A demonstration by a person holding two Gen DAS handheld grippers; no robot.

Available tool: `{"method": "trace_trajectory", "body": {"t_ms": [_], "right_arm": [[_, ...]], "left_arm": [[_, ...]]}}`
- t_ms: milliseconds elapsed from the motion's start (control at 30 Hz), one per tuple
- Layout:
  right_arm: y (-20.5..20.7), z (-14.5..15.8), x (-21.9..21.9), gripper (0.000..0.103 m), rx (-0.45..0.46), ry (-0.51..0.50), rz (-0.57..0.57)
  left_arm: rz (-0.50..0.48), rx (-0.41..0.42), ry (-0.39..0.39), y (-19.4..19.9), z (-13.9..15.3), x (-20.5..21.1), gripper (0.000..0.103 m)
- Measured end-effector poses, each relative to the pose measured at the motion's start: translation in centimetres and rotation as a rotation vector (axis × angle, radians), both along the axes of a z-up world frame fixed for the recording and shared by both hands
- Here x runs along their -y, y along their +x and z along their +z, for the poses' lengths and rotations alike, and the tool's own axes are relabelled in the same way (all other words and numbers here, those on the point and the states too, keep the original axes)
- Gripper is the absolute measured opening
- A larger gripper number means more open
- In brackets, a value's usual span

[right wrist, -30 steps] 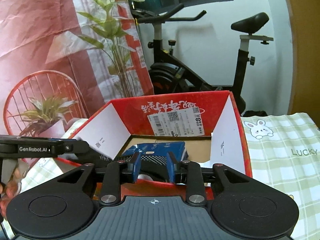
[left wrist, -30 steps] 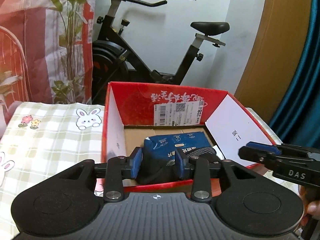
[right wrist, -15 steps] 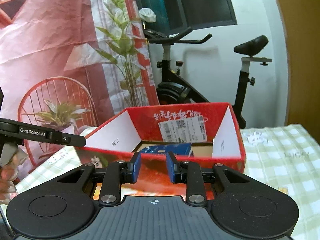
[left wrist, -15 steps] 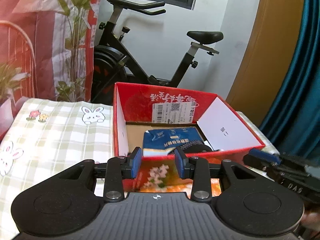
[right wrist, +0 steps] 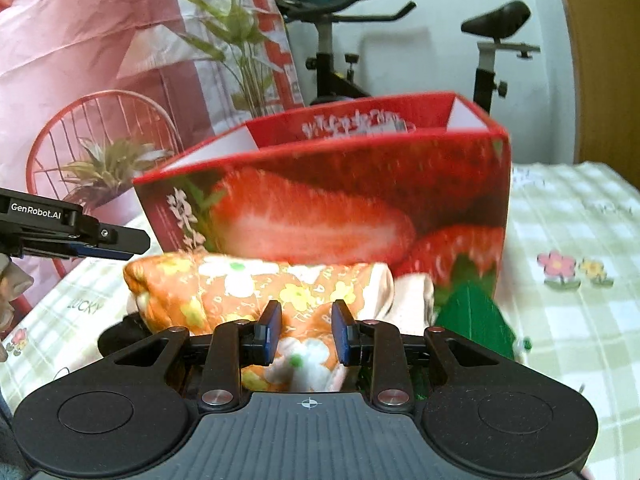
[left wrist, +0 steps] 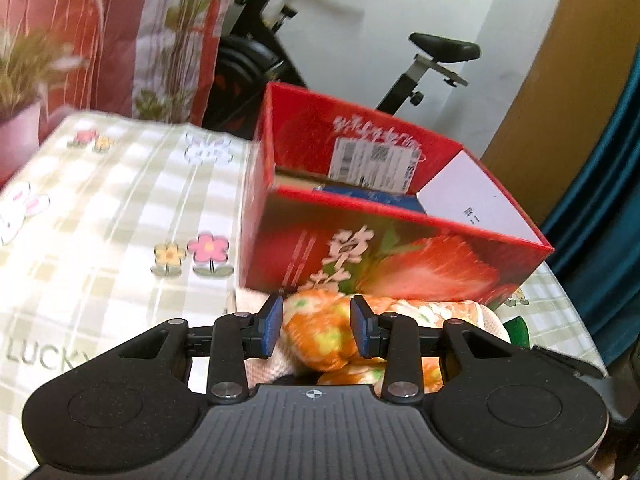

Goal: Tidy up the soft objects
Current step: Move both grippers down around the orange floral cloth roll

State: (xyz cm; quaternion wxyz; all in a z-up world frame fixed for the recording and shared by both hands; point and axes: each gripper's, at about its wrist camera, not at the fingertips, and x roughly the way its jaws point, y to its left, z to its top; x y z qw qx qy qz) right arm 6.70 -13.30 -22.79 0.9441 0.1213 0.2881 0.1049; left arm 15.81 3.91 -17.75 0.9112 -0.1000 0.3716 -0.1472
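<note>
An orange floral cloth bundle lies on the checked tablecloth in front of a red strawberry box. My left gripper is open, its pads either side of the bundle's left end. My right gripper is open, its pads either side of the bundle's near part. A blue pack lies inside the box. A dark item lies at the bundle's left, a green item at its right.
The checked tablecloth with bunny and flower prints covers the table. An exercise bike stands behind the box. A red printed curtain hangs at the left. The left gripper's body shows in the right wrist view.
Both grippers have dropped from above the box opening to table level in front of it. The orange bundle has come between the fingers of each. The box interior is mostly out of sight.
</note>
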Motion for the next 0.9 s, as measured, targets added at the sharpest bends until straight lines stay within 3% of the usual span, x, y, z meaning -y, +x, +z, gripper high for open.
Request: {"method": "trace_trajectory", "body": {"t_ms": [167,300,500,533,633,667,900], "right_arm": [[-0.2,-0.8,0.0,0.025,0.006,-0.006,0.013],[-0.1,-1.1,0.2,0.025,0.009,0.002,0.017],[0.0,-1.3,0.4,0.025,0.014,0.016,0.022],[0.0,-1.4,0.5,0.025,0.014,0.017,0.022],[0.0,-1.3,0.6,0.025,0.011,0.023,0.021],[0.0,-1.2,0.5,0.025,0.009,0.024,0.021],[-0.4,-1.0,0.6,0.025,0.000,0.043,0.023]], "left_arm": [[0.021,-0.041,-0.085,0.5,-1.4,-0.6,0.059],[0.026,-0.078,-0.134,1.1,-2.6,-0.3,0.059],[0.026,-0.081,-0.145,1.3,-3.1,0.7,0.059],[0.028,-0.076,-0.142,1.2,-3.1,0.8,0.058],[0.048,-0.043,-0.101,0.4,-2.7,1.0,0.031],[0.055,-0.036,-0.091,0.1,-2.5,1.0,0.028],[0.032,0.026,-0.027,-3.0,-1.9,1.7,0.025]]}}
